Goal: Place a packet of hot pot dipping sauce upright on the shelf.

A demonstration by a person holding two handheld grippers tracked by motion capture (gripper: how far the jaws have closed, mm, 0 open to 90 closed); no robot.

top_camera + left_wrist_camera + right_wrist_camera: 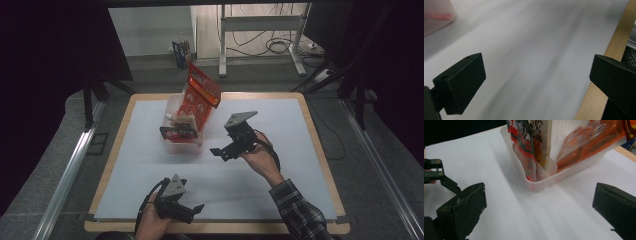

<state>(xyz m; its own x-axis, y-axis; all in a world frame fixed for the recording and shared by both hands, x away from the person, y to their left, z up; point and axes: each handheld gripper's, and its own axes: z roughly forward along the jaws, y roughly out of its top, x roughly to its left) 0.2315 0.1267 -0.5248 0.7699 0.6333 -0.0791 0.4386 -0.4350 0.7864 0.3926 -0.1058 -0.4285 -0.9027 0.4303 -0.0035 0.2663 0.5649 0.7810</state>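
High view: the right tongs (223,151), wide open and empty, sit just beside the clear bin (176,145) of snack bags (198,97). The left tongs (192,209), open too, are farther off.

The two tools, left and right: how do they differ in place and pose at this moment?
The left tool sits low at the table's near edge, far from the clear bin; the right tool is nearer the middle, close beside that bin. The left tool faces bare white table, while the right tool faces the bin and its snack packets. Both are open and hold nothing.
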